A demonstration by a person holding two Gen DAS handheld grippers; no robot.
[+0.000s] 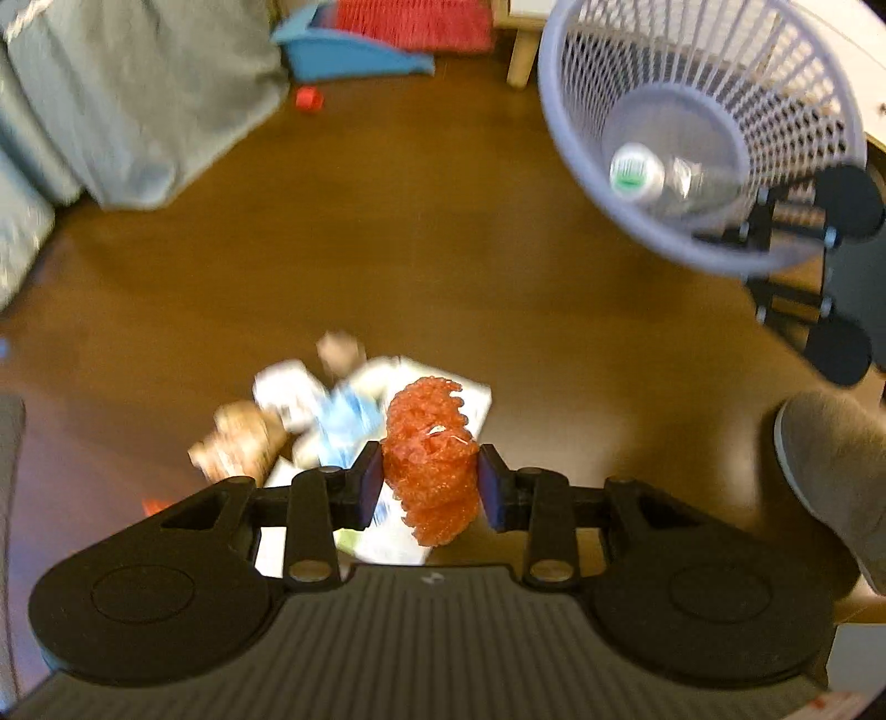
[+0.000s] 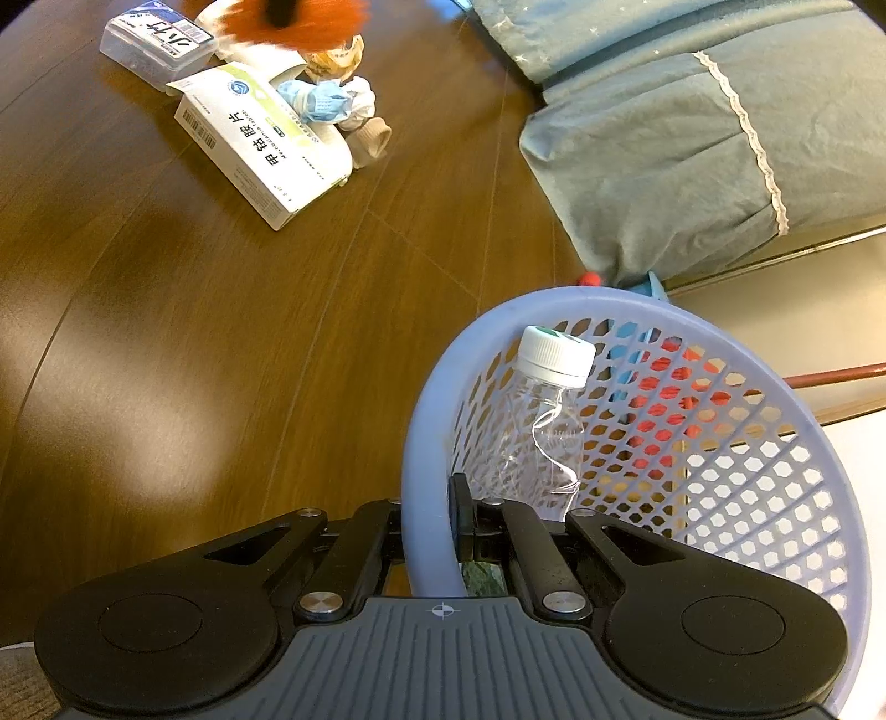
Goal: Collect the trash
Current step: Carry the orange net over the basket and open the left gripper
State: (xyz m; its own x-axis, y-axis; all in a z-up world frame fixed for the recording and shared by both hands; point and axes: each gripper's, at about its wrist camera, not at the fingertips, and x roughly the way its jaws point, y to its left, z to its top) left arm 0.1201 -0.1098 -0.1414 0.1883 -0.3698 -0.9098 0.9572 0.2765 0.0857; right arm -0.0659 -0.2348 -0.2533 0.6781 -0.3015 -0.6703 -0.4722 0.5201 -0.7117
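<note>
- Two hand-held black grippers work over a dark brown wooden plank floor [image 2: 166, 343]; each is seen from its own wrist camera
- left gripper [image 1: 429, 483]: its pads are clamped on a crumpled orange foam mesh sleeve [image 1: 429, 462], held above the floor; it shows as an orange blur at the top edge of the right wrist view
- right gripper [image 2: 429, 523]: pinched tight on the rim of a lavender perforated plastic basket [image 2: 720, 498], one finger outside the wall and one inside
- clear plastic bottle with a white screw cap [image 2: 545, 421]: lies inside the basket, leaning against its wall
- trash pile on the floor, well apart from the basket: a white cardboard medicine box with green print [image 2: 260, 144], a crumpled blue face mask [image 2: 321, 99] touching its far edge, a clear plastic labelled case [image 2: 158, 41] beside it
- grey-green fabric cover with lace trim [image 2: 692, 133]: drapes to the floor beyond the basket
- grey slipper [image 1: 830, 476]: at the right edge of the left wrist view
</note>
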